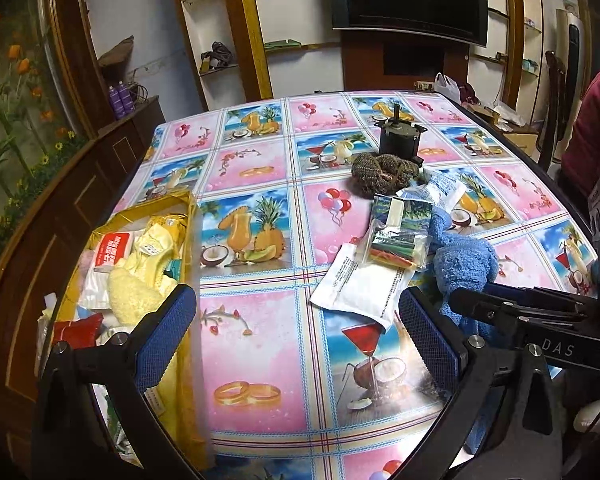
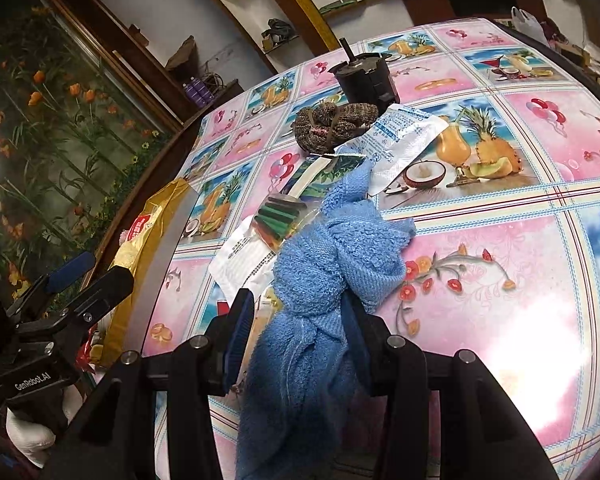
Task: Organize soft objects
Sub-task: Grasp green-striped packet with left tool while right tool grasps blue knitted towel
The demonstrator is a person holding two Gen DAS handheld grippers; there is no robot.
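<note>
blue towel (image 2: 332, 264) between right tongs (image 2: 296, 328)

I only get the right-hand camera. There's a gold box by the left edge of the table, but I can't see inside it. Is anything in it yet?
Observer: Yes. The left camera looks into the gold box. A fluffy yellow cloth lies in it beside a white packet with a red label.
Operator: Is the other tool carrying something?
Observer: No. The left gripper has its fingers wide apart, with nothing between them.
Operator: Is anyone around?
Observer: A person in a dark red top shows at the right edge of that view.
</note>
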